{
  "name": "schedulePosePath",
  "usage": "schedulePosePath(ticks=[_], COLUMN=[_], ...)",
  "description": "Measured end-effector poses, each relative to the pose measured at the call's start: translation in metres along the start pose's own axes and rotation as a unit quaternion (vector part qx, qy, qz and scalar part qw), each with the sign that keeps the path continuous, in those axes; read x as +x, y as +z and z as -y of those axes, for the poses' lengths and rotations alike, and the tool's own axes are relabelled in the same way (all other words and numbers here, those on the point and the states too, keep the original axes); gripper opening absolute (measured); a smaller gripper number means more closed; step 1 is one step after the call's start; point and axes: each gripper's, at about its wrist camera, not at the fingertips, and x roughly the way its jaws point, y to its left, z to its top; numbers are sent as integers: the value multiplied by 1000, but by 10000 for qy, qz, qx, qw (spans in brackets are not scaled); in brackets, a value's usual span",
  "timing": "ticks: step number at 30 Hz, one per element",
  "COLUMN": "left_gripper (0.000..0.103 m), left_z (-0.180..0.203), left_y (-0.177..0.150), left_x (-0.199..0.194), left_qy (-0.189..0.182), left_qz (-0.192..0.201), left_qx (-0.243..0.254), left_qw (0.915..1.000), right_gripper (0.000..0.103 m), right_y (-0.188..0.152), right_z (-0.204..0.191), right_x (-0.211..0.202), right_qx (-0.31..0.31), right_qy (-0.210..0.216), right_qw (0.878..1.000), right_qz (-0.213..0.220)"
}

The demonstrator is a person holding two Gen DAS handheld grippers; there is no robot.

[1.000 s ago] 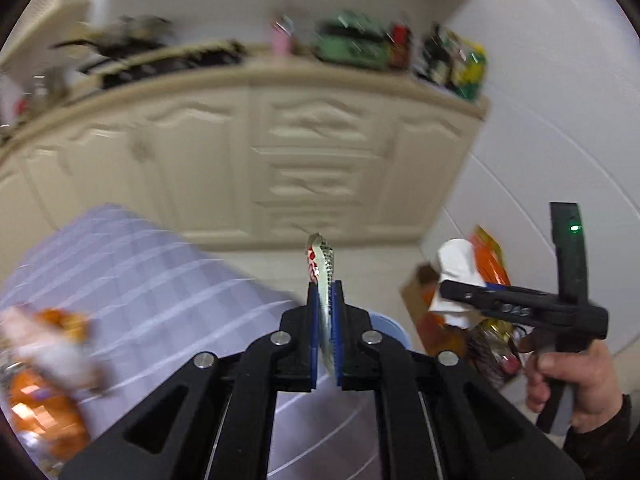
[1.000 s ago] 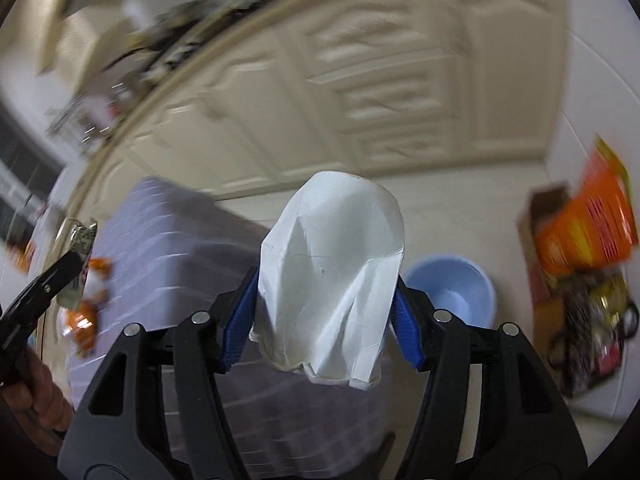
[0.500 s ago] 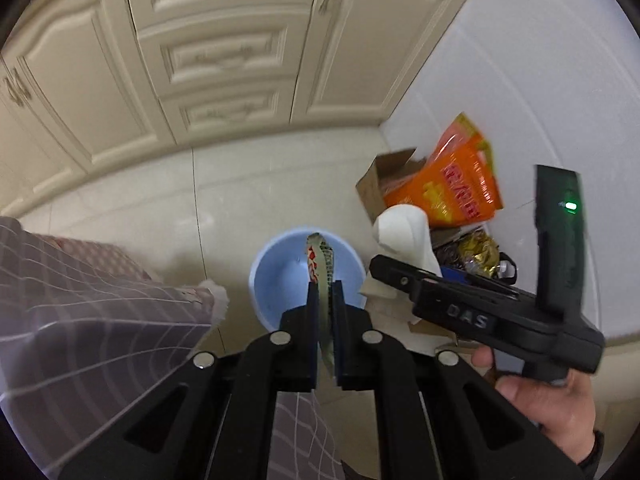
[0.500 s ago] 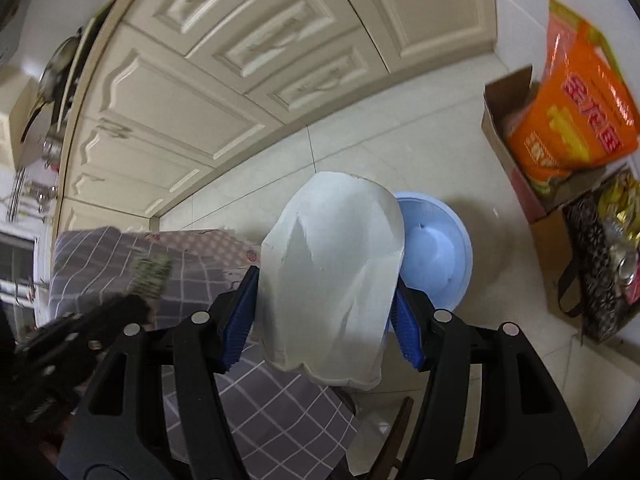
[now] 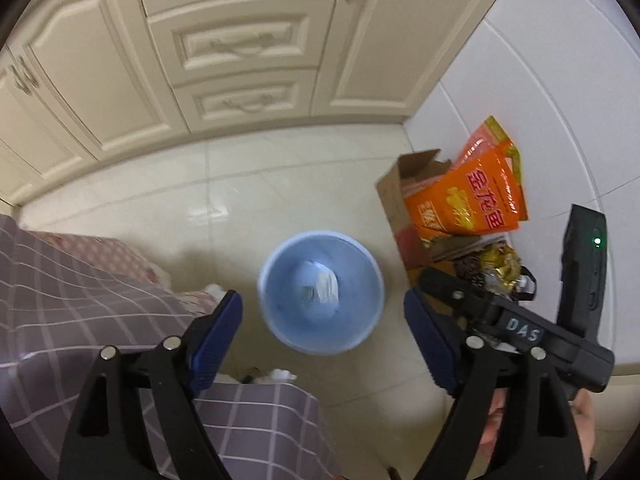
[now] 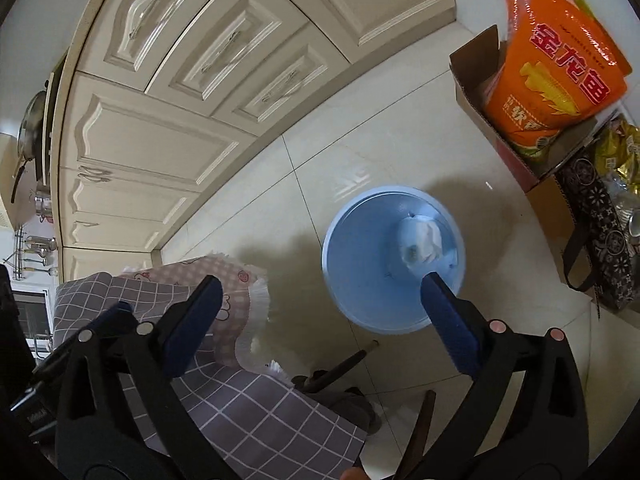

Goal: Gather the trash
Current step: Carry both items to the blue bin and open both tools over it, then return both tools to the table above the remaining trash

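Both grippers hang over the floor with their jaws spread wide and nothing between the blue pads: the left gripper (image 5: 322,334) sits directly above the blue bin (image 5: 320,294), and the right gripper (image 6: 316,320) is just to the bin's side, its right finger overlapping the rim in its own view. The trash is down in the bin: a crumpled white paper (image 5: 320,286) lies on the bottom, slightly off centre, with a small greyish scrap against it that could be a flattened wrapper, though it is too small and blurred to be sure. Holding both tools high and centred over the opening makes sense for a drop, since anything released from here falls inside the rim, not onto the tiles. The bin stands on the pale tiled floor (image 5: 280,184) just beside the corner of the table, whose checked grey tablecloth (image 5: 80,300) hangs down at the lower left of both views, so the reach from tabletop to bin is short. A cardboard box (image 6: 492,92) holding an orange bag (image 6: 556,80) stands near the wall, apart from the bin. Judging by the empty jaws, this drop looks finished, and any further trash would have to be fetched from the table
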Motion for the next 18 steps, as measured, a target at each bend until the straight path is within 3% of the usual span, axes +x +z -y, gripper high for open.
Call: schedulePosePath(ticks=[8,18], left_gripper=[86,87], left_z=[0,-24], left_y=[-13,-58], left_x=[-55,-163], left_qy=[386,461], left_qz=[671,1730], left_qx=[53,-136], left_qw=[9970,9838], right_gripper=[97,97], right_y=[-17,-54], right_z=[-23,-120], right_x=[-46,-134], right_qx=[-242,-1248], right_qy=[-56,158], right_qw=[9985,9836], right_qz=[483,1297])
